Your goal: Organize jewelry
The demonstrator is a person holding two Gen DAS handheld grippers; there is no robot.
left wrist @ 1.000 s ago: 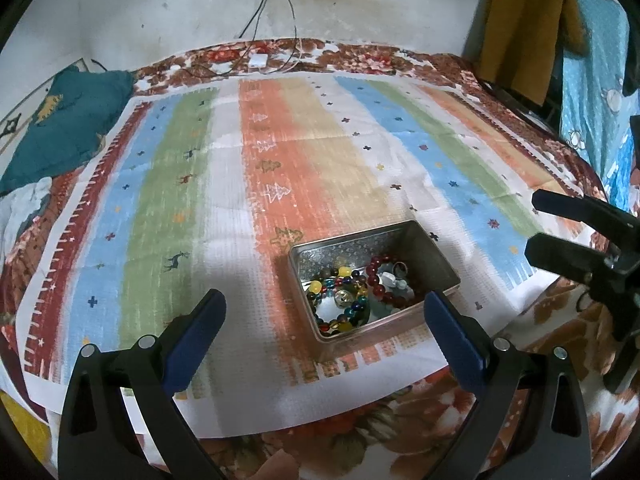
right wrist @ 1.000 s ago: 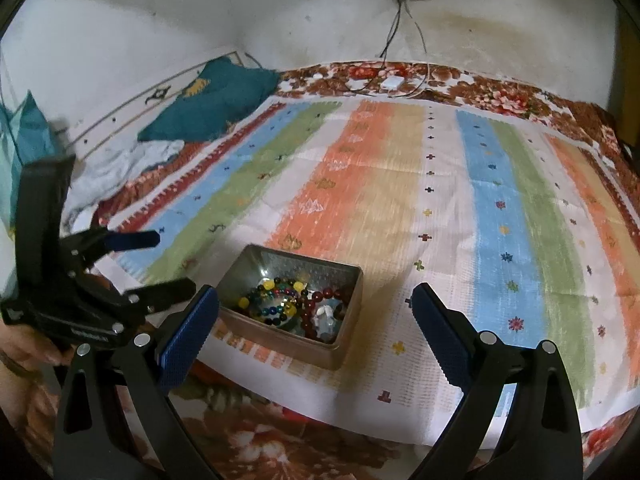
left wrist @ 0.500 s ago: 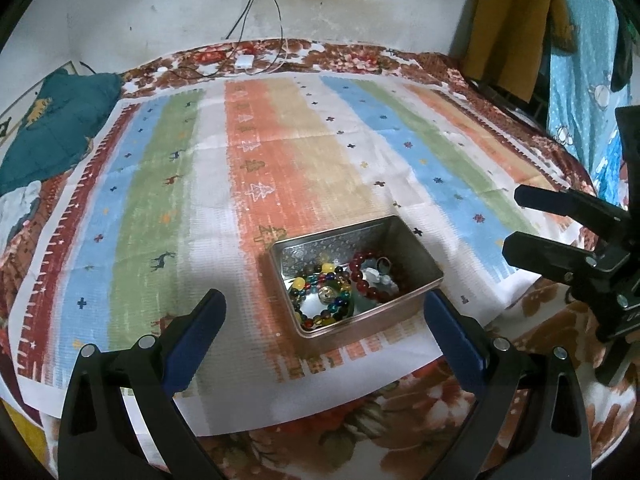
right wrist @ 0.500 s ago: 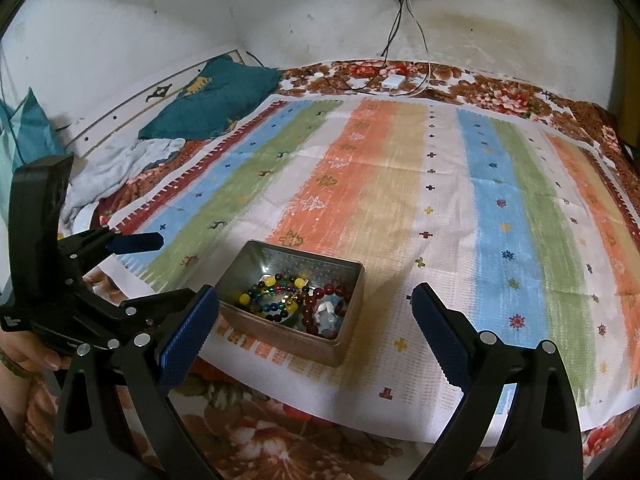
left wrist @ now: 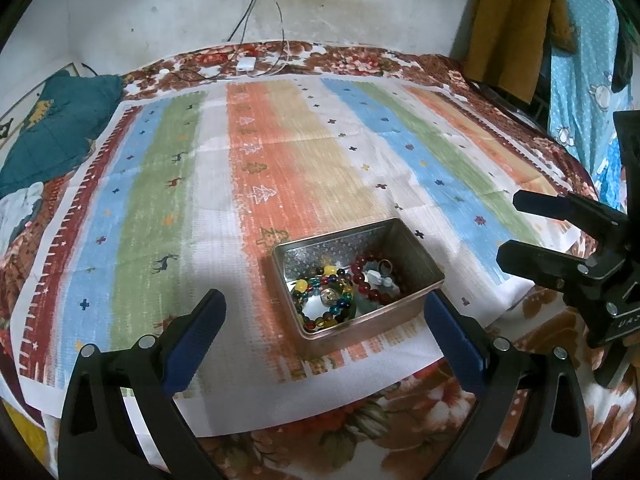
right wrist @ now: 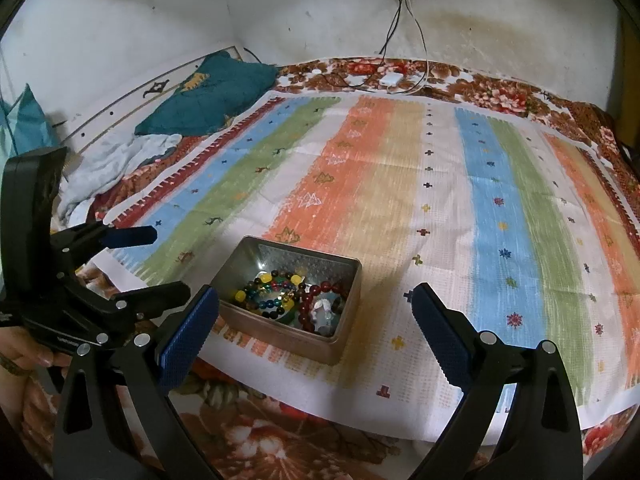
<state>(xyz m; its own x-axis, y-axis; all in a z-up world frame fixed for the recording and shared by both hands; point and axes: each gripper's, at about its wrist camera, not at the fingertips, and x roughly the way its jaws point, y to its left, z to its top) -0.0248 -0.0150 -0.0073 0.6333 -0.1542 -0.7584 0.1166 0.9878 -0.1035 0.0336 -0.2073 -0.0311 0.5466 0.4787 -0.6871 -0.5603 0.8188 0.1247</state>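
Note:
An open metal tin [left wrist: 420, 252] [right wrist: 348, 316] sits near the front edge of a striped cloth [left wrist: 168, 208] [right wrist: 500, 220]. Inside lie a multicoloured bead bracelet [left wrist: 324, 300] [right wrist: 272, 292], a dark red bead bracelet [left wrist: 366, 280] [right wrist: 316, 300] and small pale pieces [left wrist: 378, 278]. My left gripper [left wrist: 322, 320] is open and empty, just in front of the tin. My right gripper [right wrist: 316, 320] is open and empty, also in front of the tin. It also shows at the right of the left wrist view [left wrist: 516, 232]; the left gripper shows at the left of the right wrist view [right wrist: 164, 264].
The cloth lies on a floral bedspread [left wrist: 360, 420] [right wrist: 260, 432]. A teal cushion [left wrist: 52, 128] [right wrist: 216, 96] and pale cloth [right wrist: 108, 164] lie at the left. A white charger with cables [left wrist: 246, 64] [right wrist: 390, 79] lies at the far edge by the wall. Clothes [left wrist: 516, 20] hang at the right.
Both grippers have shifted slightly; the tin sits a little farther left in the left wrist view. Both stay open and empty. The tin and its jewelry have not moved.

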